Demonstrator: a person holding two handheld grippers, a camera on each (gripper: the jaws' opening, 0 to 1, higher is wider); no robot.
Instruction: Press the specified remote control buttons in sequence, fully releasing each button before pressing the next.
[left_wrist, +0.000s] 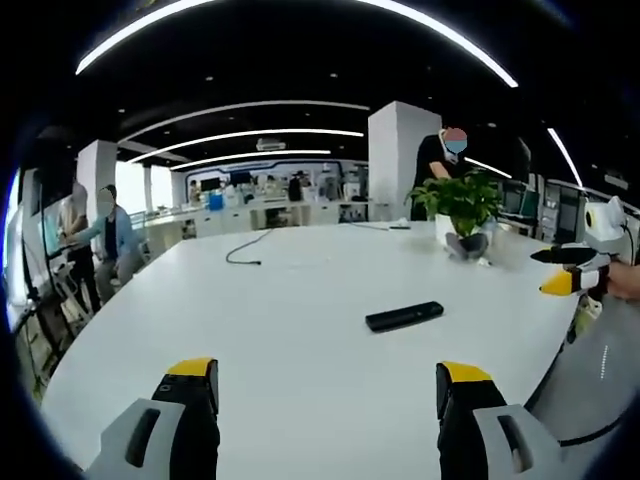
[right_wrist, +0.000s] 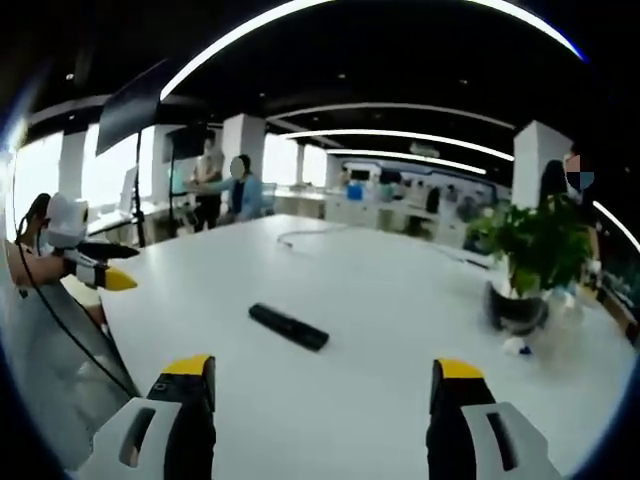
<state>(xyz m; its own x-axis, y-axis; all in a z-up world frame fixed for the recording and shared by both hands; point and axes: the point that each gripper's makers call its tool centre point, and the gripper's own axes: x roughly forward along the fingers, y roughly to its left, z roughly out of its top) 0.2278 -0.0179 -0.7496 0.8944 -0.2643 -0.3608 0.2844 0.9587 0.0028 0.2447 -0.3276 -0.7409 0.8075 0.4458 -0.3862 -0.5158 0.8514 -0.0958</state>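
A black remote control (left_wrist: 404, 316) lies flat on the white table (left_wrist: 300, 300), ahead of my left gripper (left_wrist: 328, 378) and a little to the right. That gripper's yellow-tipped jaws stand wide apart with nothing between them. In the right gripper view the same remote control (right_wrist: 288, 326) lies ahead of my right gripper (right_wrist: 325, 374), slightly left, and that gripper is open and empty too. The right gripper (left_wrist: 568, 272) also shows at the right edge of the left gripper view, held over the table's edge. The left gripper (right_wrist: 108, 268) shows at the left of the right gripper view.
A potted green plant (left_wrist: 464, 212) stands at the far right of the table, and a dark cable (left_wrist: 246, 250) lies at its far side. People stand and sit beyond the table at the left (left_wrist: 108, 240) and behind the plant (left_wrist: 440, 160). A monitor on a stand (right_wrist: 135, 110) rises at the left.
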